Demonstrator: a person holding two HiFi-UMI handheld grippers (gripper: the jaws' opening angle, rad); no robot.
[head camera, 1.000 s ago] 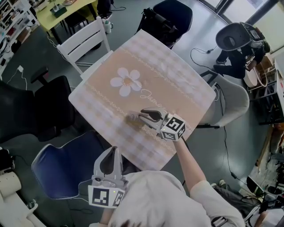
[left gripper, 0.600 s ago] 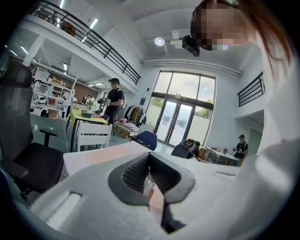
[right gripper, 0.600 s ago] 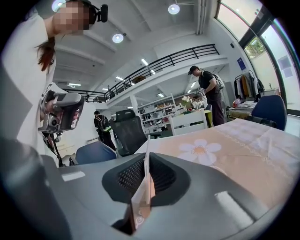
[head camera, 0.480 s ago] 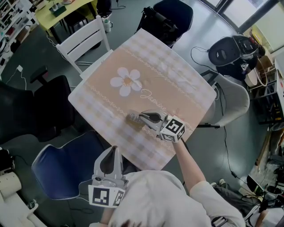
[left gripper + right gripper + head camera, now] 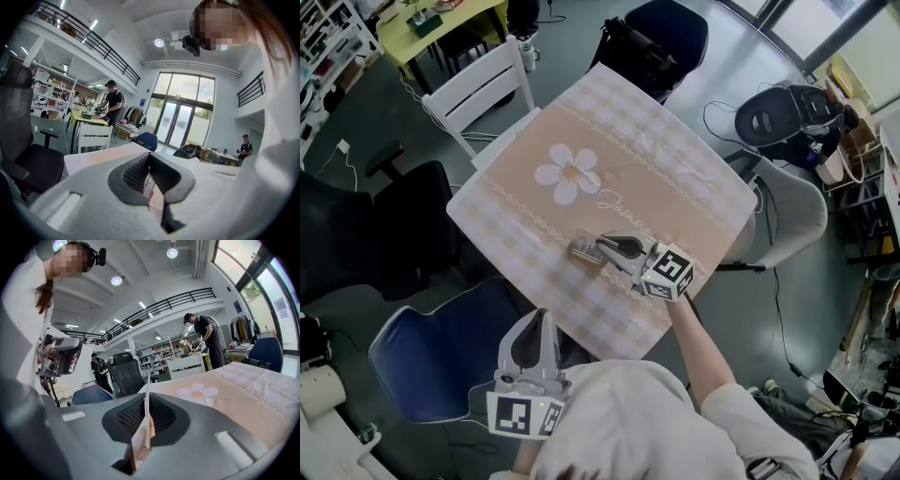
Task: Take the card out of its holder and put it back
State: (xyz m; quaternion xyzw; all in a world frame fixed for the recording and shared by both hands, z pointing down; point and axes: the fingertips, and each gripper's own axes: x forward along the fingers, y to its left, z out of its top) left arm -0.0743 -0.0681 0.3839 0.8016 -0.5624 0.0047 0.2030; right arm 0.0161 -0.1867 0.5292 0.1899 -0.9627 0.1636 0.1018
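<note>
Card (image 5: 144, 437) stands edge-on between the right tool's (image 5: 605, 247) jaws, just clamped on it

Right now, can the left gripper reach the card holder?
Probably, if it moves forward: the left gripper sits back off the table, nothing lies between, though the right gripper is shut on the card holder.
</note>
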